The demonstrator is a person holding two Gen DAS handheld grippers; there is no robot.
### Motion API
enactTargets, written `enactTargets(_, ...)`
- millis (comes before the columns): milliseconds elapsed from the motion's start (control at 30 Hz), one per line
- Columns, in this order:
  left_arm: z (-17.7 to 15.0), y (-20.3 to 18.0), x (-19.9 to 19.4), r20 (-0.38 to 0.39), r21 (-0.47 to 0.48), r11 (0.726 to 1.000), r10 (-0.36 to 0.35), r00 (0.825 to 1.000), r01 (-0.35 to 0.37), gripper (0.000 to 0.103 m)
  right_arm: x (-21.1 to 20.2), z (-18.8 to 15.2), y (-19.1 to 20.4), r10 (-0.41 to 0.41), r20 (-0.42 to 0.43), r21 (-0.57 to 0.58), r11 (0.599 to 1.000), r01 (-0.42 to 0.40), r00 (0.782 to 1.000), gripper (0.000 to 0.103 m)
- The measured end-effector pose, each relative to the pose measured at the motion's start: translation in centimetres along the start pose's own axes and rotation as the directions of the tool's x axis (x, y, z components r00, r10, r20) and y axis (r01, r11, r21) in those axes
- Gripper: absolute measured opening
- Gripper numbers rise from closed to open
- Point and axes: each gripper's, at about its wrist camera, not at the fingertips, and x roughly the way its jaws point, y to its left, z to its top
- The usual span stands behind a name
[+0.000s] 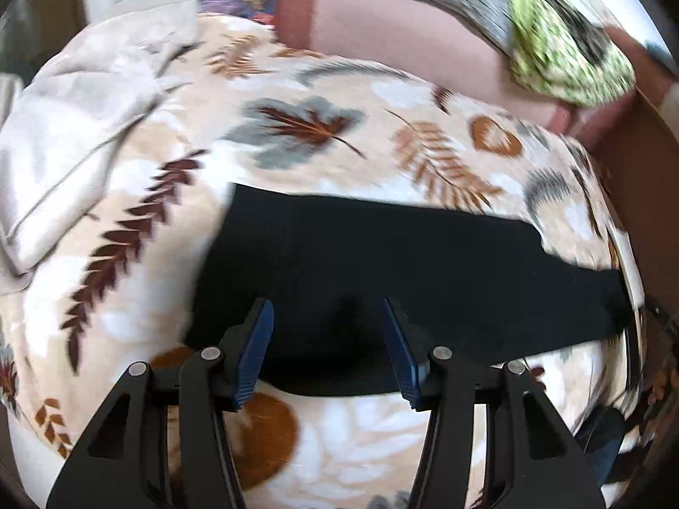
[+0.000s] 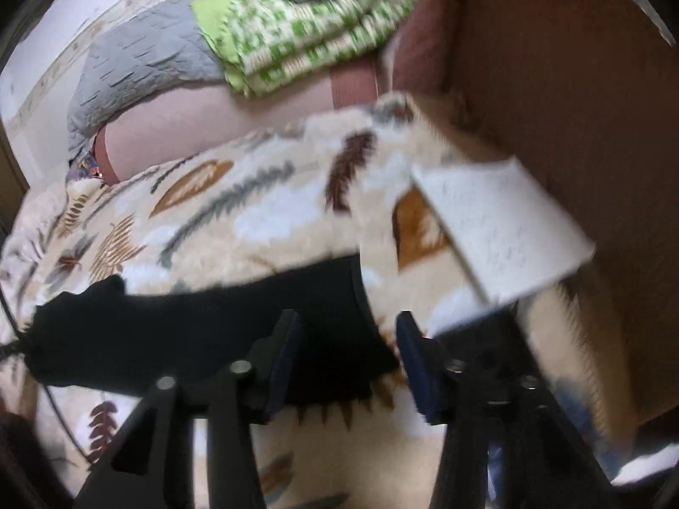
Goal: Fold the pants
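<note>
Here we find the black, soft-fabric pants (image 1: 382,263) lying flat as a long dark band across the cream fleece blanket printed with brown and grey leaves (image 1: 322,127), which covers the bed. The left gripper (image 1: 329,350) hangs above the near edge of the band; its blue-padded jaws stand partly apart with nothing between them. In the right wrist view the right gripper (image 2: 350,364) hovers over one end of the same pants (image 2: 203,331), its jaws likewise partly apart and empty.

We judge the garment to be light, limp and without stiffness: it will drape and sag wherever it is unsupported, and the fleece below is likely to drag on it. We would therefore take hold at the edge, one gripper near each end of the band, pinching through all layers so none slips free. A white sheet-like object (image 2: 500,229) lies near the right end; we cannot identify it.
</note>
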Motion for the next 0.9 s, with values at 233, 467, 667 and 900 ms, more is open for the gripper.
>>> enactTargets(233,1.4,4.1,-0.4,0.002,-0.105,0.994,-0.017,1.000,0.017,0.064,2.5,1.6,10.2,0.375,-0.068,-0.245,0.892,-0.380,0.924,0.054)
enactTargets(467,0.8,6.5,2.2,-0.070,-0.244,0.969,-0.061,0.996,0.043,0.066,9.3,1.9,18.9,0.512,-0.249,-0.250,0.786,-0.565,0.822,0.054)
enactTargets(667,0.4,6.4,4.2,-0.064,-0.253,0.964,-0.103,0.993,0.084,0.065,10.8,1.5,22.4,0.491,-0.286,-0.318,0.761,-0.565,0.823,0.007)
enactTargets(900,0.3,5.1,2.0,-0.050,-0.160,0.979,-0.135,0.990,0.126,0.013,7.7,3.6,22.8,0.541,-0.184,-0.343,0.747,-0.569,0.821,0.006)
